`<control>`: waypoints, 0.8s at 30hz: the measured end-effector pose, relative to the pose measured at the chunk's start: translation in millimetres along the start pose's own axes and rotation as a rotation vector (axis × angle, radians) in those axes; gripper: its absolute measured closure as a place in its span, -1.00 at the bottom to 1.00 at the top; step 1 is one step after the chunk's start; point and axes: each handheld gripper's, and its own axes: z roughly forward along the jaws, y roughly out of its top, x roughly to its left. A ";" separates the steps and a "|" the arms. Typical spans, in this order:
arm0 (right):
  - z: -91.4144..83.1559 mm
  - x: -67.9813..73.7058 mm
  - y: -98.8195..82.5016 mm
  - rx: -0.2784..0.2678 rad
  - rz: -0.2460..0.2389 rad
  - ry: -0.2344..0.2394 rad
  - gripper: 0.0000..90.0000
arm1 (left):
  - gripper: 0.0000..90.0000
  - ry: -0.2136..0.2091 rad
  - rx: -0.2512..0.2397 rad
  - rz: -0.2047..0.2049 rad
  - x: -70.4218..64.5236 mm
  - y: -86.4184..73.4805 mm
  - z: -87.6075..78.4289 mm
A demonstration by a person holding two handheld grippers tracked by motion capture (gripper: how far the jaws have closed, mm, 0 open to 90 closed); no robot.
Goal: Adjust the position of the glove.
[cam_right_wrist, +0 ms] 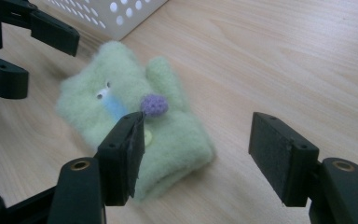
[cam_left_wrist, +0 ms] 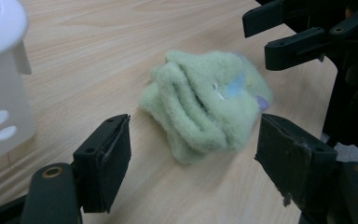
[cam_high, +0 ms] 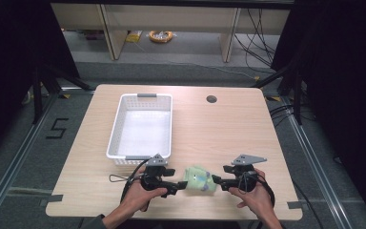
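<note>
High view: green mitten lies on desk, near front edge, between left tongs and right tongs. Both tongs stand wide, gripping nothing; mitten sits just ahead of each pair. White basket stands behind left tongs.

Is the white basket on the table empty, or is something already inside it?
Empty: the white basket shows only its bare floor in the high view. The green sock lies outside it, on the table.
</note>
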 end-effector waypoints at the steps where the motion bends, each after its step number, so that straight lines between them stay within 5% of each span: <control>1: -0.2 1.6 0.2 0.001 0.015 0.010 -0.18 | -0.41 0.000 0.000 -0.004 1.1 1.2 1.7; 7: 3.3 4.3 0.1 0.017 0.012 0.011 -0.18 | -0.36 0.012 0.000 -0.020 4.0 9.0 7.1; 15: 11.1 4.2 -0.4 0.026 -0.009 0.009 -0.15 | -0.33 -0.003 0.058 -0.011 1.3 9.6 24.1; 16: 12.2 4.2 -0.3 0.030 -0.006 0.038 -0.14 | -0.32 -0.008 0.066 -0.022 2.1 9.6 25.8; 17: 11.9 5.9 -0.3 0.028 -0.006 0.015 -0.13 | -0.29 -0.006 0.072 -0.026 2.8 9.6 26.8; 24: 18.3 4.7 -1.5 0.057 -0.007 0.021 -0.09 | -0.13 -0.066 0.095 -0.078 5.9 5.2 32.5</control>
